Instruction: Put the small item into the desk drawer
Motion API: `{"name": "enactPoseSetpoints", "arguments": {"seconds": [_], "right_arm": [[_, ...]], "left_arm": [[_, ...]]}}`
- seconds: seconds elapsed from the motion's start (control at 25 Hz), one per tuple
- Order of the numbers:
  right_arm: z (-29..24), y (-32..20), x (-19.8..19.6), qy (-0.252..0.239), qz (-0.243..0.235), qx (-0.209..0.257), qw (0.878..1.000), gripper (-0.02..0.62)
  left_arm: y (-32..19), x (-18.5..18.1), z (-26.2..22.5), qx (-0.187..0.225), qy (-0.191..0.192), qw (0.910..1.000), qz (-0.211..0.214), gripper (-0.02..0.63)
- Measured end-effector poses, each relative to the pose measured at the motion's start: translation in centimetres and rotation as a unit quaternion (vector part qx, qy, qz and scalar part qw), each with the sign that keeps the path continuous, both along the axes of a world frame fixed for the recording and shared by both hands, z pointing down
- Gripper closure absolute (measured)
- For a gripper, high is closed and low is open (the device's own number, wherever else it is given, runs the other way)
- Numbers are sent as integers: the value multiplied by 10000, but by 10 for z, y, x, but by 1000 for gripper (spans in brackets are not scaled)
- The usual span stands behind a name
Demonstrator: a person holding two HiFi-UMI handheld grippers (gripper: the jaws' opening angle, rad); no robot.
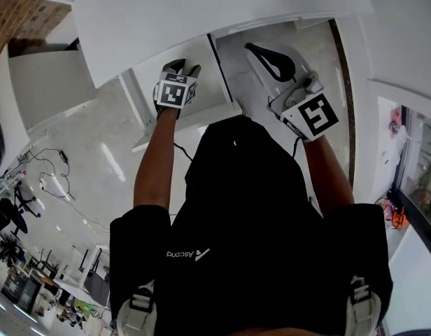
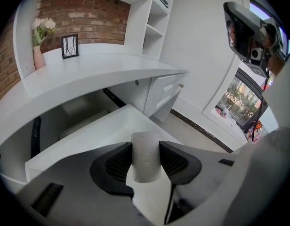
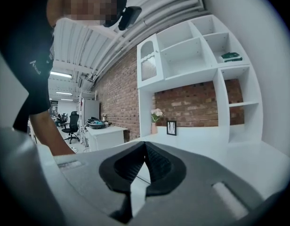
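A small white cylinder stands upright between the black pads of my left gripper, which is shut on it. The gripper hangs over the pulled-out white desk drawer, under the desk top. In the head view the left gripper sits above the drawer and hides the cylinder. My right gripper has its jaws together with nothing between them. It is raised to the right of the drawer, and shows at the upper right of the left gripper view.
A pink vase of flowers and a small picture frame stand on the desk before a brick wall. White shelves rise at the desk's right end. A second drawer unit sits under the desk beyond the open drawer.
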State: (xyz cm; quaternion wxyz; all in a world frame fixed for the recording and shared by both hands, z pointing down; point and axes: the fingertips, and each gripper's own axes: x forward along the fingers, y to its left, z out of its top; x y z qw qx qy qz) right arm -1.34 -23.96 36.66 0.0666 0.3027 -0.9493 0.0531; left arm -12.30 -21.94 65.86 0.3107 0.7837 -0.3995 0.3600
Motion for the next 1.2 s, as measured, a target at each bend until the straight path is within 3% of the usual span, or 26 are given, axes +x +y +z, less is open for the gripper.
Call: {"name": "enactPoseSetpoints", "arguments": {"seconds": [0.64,1.2], "right_arm": [[39,-12,19,242,464,-427,9977,595],[61,-9,39,327,708,-622,9950,594]], "left_arm": [[-15,-8,78,-457,-168,9988,-22,430],[-12,5,116,-758,-420,9962,75,423]]}}
